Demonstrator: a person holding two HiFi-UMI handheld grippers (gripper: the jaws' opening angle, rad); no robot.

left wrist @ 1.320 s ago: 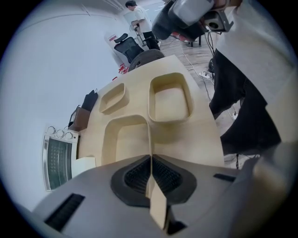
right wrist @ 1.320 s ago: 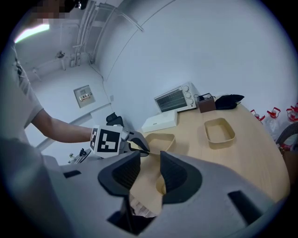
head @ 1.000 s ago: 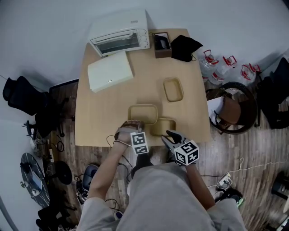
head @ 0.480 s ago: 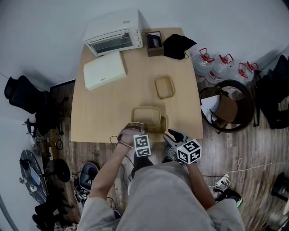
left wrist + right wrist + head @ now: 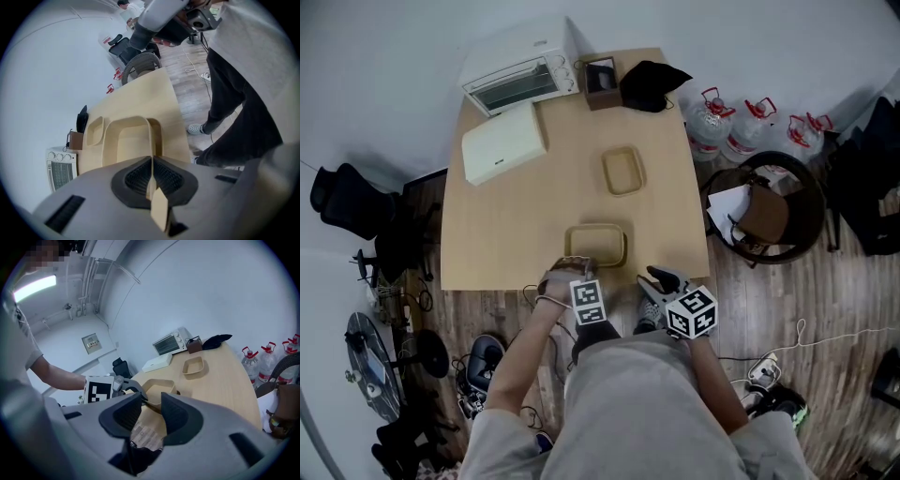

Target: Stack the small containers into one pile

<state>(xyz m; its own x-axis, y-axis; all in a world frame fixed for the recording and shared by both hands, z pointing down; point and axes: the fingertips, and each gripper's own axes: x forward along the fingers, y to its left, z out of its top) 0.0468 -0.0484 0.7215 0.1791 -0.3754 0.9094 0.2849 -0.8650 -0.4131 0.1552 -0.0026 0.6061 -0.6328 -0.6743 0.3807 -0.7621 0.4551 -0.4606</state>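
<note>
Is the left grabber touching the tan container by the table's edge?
Touching. The left gripper view shows the left gripper with its jaws pinched shut on the thin near wall of the tan container.

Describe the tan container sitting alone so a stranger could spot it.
Find the wooden table with the toaster oven at its far corner. Mid-table sits a small tan container. Unlike the container at the near edge, held by the left claw, it stands free.

Wooden table [image 5: 497, 234], toaster oven [image 5: 518, 67], white box [image 5: 503, 142], containers [image 5: 622, 171]
</note>
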